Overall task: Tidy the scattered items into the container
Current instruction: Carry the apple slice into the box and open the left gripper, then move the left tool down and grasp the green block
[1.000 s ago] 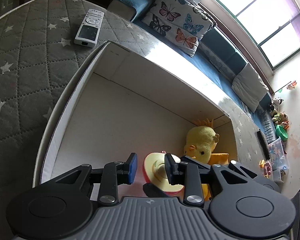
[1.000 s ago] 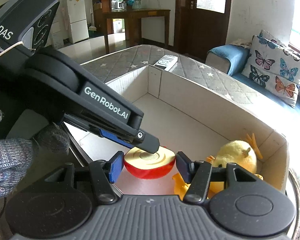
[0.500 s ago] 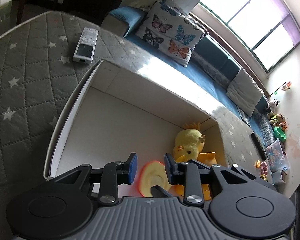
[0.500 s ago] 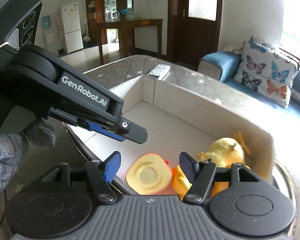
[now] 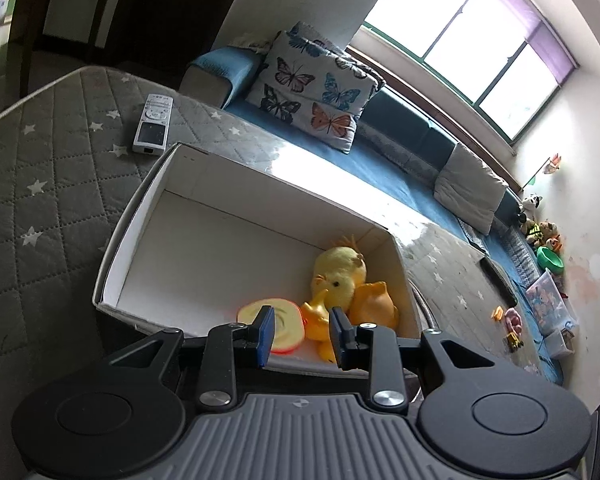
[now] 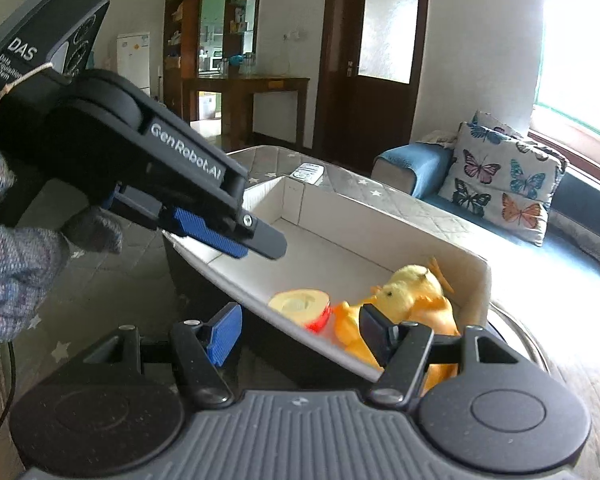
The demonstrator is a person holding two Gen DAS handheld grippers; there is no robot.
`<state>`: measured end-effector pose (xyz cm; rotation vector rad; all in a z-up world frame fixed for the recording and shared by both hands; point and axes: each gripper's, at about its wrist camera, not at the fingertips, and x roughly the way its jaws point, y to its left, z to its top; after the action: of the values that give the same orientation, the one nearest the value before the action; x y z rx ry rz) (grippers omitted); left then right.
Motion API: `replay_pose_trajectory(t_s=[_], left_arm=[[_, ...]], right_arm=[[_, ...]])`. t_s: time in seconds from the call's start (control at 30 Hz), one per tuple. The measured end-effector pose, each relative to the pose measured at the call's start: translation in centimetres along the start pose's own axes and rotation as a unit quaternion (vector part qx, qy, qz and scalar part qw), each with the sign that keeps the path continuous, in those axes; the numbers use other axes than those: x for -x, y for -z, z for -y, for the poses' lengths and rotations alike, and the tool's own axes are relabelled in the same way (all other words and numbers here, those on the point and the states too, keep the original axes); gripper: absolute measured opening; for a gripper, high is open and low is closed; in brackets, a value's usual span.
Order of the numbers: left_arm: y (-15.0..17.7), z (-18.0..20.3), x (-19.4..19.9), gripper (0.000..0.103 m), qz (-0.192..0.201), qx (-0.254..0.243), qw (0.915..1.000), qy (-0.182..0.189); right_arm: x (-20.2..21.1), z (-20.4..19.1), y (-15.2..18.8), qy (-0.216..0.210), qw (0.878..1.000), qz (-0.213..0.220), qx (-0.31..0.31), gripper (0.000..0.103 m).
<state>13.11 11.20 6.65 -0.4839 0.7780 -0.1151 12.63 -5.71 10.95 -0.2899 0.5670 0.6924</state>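
remote control (image 5: pixel 153 124) lies on the star-quilted mattress (image 5: pixel 40 184) left of the white cardboard box (image 5: pixel 204 176). left gripper (image 5: pixel 302 335) hangs above the near rim, jaws apart, empty. inside, halved toy apple (image 5: pixel 272 322) touches the plush duck (image 5: pixel 340 276). right gripper (image 6: pixel 296 336) gapes wide, empty.

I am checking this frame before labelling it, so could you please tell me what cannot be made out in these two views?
- Left wrist view: the lower body of the plush duck is hidden behind the left gripper.
- Left wrist view: the small toys at the mattress's far end are too small to identify.
- Right wrist view: the remote is partly hidden by the box wall.
- Right wrist view: the half apple toy shows little of its red underside.
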Motion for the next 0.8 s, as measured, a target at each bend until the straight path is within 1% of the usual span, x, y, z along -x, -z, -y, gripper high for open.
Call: replay_pose_trajectory(t_s=[0.17,0.3,0.4,0.53,0.7,0.8], left_arm=[[1.6,0.7,1.3,0.032,0.011,-0.016,0.9998,-0.001],[3.4,0.6,1.7,0.032,0.008,-0.018,0.9998,0.002],[4.8,0.7,1.3,0.032,-0.005,-0.015,0.9999,0.005],[6.1,0.7,-0.1,0.032,-0.032,-0.008,0.9994,0.010],[6.5,0.9,-1.8,0.032,-0.050,0.003,0.9986,0.016],[6.6,0.9,-2.7,0.032,-0.053,0.012,0.9984,0.019]], right_arm=[[1.8,-0.4,2.1,0.012,1.000,0.000,-0.013,0.067],[2.3,-0.2,4.2,0.021,0.999,-0.012,-0.036,0.067],[2.0,0.0,5.9,0.023,0.998,-0.028,-0.059,0.067],[1.5,0.1,7.2,0.033,0.996,-0.038,-0.074,0.066],[1.0,0.2,7.6,0.030,0.994,-0.039,-0.094,0.065],[0.5,0.2,7.7,0.027,0.994,-0.039,-0.102,0.061]])
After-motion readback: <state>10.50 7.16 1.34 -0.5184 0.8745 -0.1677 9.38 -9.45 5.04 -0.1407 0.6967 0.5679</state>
